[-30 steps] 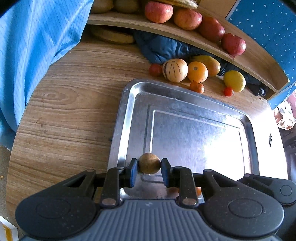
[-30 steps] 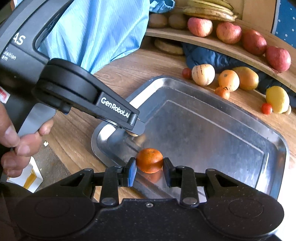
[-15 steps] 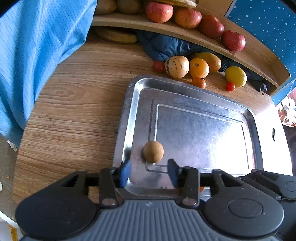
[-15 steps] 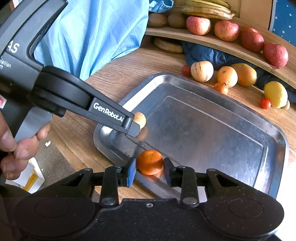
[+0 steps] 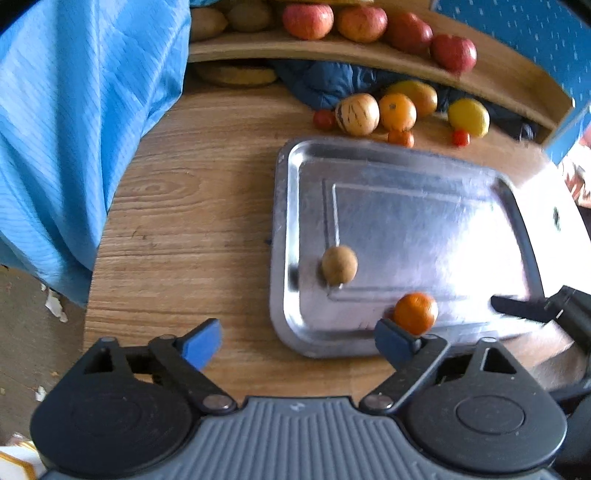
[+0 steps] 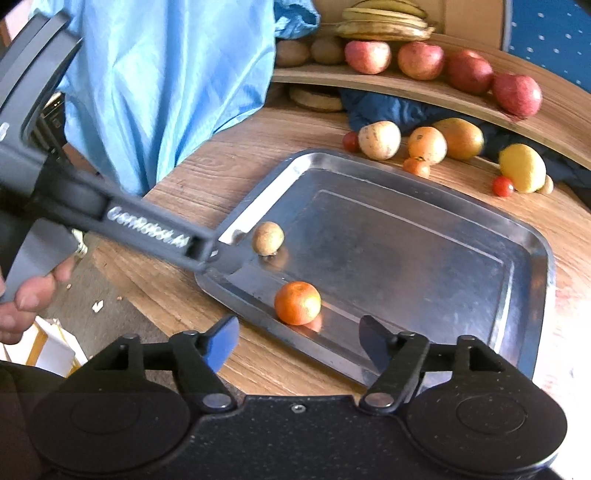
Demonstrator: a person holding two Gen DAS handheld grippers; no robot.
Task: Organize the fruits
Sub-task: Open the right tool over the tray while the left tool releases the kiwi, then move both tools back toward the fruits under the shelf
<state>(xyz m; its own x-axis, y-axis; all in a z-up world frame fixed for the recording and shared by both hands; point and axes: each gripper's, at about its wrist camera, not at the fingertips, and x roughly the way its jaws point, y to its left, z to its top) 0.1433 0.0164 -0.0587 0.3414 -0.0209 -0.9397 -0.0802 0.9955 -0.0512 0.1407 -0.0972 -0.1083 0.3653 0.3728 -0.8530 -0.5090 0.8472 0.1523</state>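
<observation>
A small brown round fruit and an orange mandarin lie free on the steel tray, near its front left corner. My left gripper hangs above the tray's near corner, its jaws opening wide with nothing between them. Its long finger reaches in from the left in the right wrist view. My right gripper is also opening. The mandarin sits just ahead of its gap and touches neither pad.
Behind the tray lie a pale striped melon, an orange, a mango, a lemon and small tomatoes. A curved wooden shelf holds apples and bananas. Blue cloth hangs at left. A hand grips the left tool.
Both grippers went from shut on a fruit to wide open. The brown fruit and the mandarin now rest on the tray, and both grippers have drawn back and up.
</observation>
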